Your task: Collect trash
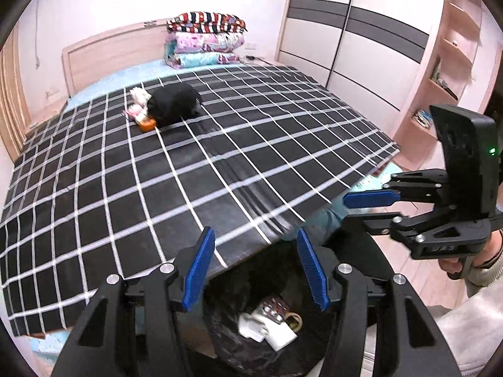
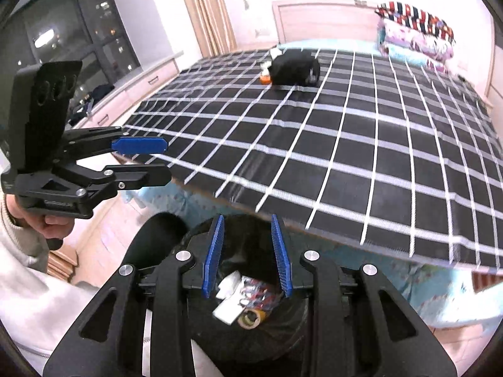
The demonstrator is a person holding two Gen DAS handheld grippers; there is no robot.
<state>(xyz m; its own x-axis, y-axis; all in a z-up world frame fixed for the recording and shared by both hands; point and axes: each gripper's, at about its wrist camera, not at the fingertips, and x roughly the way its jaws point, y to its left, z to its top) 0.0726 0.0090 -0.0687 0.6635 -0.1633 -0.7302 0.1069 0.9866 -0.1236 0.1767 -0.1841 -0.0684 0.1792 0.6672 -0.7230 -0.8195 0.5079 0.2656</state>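
A black-lined trash bin (image 1: pixel 283 345) stands on the floor at the foot of the bed; it also shows in the right wrist view (image 2: pixel 283 330). Inside lie white paper, a blister pack and a tape roll (image 2: pixel 251 319). My left gripper (image 1: pixel 256 267) is open and empty above the bin. My right gripper (image 2: pixel 246 254) is open and empty above it too, and shows at the right of the left wrist view (image 1: pixel 355 209). More trash, an orange item (image 1: pixel 147 124) and white wrappers (image 1: pixel 140 95), lies beside a black bag (image 1: pixel 176 103) far up the bed.
The bed carries a black-and-white checked cover (image 1: pixel 188 172). Folded quilts (image 1: pixel 204 37) are stacked by the headboard. A sliding wardrobe (image 1: pixel 355 31) and shelves (image 1: pixel 446 62) stand to the right. A window and a curtain (image 2: pixel 204 9) are on the left side.
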